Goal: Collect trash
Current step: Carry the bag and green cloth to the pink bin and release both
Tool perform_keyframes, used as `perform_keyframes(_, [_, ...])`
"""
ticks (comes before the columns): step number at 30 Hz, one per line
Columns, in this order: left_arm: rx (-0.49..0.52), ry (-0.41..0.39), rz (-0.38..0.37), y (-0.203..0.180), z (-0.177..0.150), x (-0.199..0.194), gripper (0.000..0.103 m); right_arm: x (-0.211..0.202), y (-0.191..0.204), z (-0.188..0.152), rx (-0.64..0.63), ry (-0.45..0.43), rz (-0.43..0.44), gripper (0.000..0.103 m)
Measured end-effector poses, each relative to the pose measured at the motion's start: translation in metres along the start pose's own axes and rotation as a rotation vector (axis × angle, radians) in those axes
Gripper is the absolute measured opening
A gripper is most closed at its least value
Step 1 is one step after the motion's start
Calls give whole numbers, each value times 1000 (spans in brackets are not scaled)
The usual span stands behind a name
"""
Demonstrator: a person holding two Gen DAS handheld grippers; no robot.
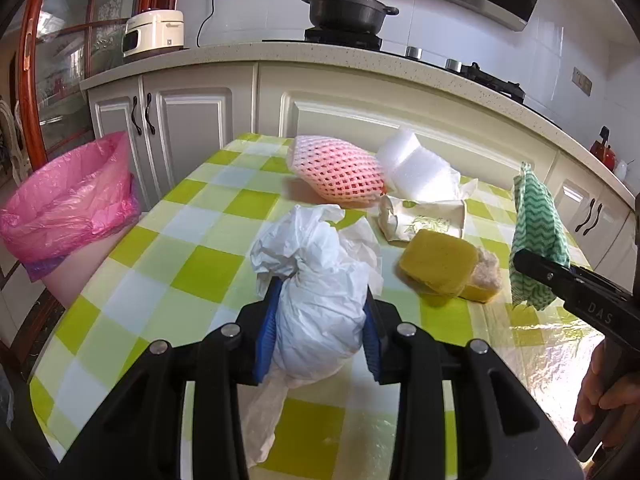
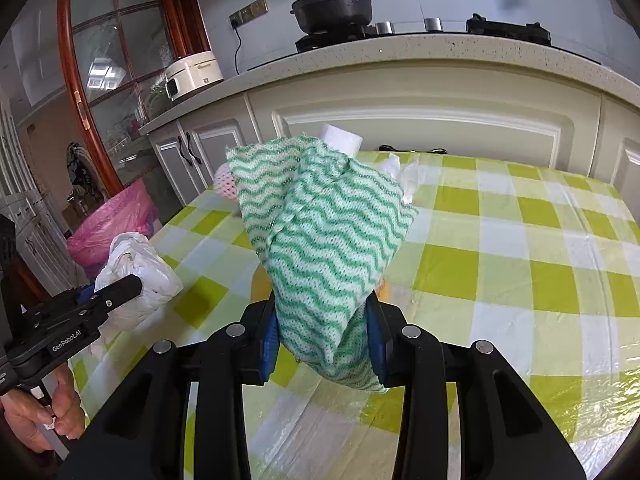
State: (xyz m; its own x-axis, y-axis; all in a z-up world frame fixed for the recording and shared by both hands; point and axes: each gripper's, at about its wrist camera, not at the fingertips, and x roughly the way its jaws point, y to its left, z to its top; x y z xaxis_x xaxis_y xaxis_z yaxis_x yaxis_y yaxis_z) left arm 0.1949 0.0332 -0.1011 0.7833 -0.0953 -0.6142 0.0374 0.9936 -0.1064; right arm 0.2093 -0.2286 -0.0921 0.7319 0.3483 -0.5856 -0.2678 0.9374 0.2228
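Note:
My left gripper (image 1: 320,312) is shut on a crumpled white plastic bag (image 1: 320,280) and holds it above the checked table (image 1: 200,264). It also shows at the left of the right wrist view (image 2: 120,292) with the bag (image 2: 136,268). My right gripper (image 2: 322,320) is shut on a green-and-white wavy cloth (image 2: 324,232), held up over the table (image 2: 520,240); the cloth also shows in the left wrist view (image 1: 536,224). A bin lined with a pink bag (image 1: 68,200) stands off the table's left edge.
On the table lie a pink foam fruit net (image 1: 336,168), white foam wrap (image 1: 416,160), a crushed paper cup (image 1: 424,216) and a yellow sponge (image 1: 440,264). Kitchen cabinets (image 1: 192,128) and a counter with a black pot (image 1: 348,8) stand behind.

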Motion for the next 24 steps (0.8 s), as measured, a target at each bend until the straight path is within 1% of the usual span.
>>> perform_keyframes(13, [-2, -73, -2, 0, 0, -45, 35, -36, 31, 4, -75, -46, 26, 36])
perform_keyframes(19, [-24, -111, 19, 15, 0, -69, 35, -45, 51, 7, -108, -58, 46, 36])
perform_keyframes(24, [-36, -136, 50, 32, -1, -88, 35, -47, 74, 10, -147, -64, 68, 36])
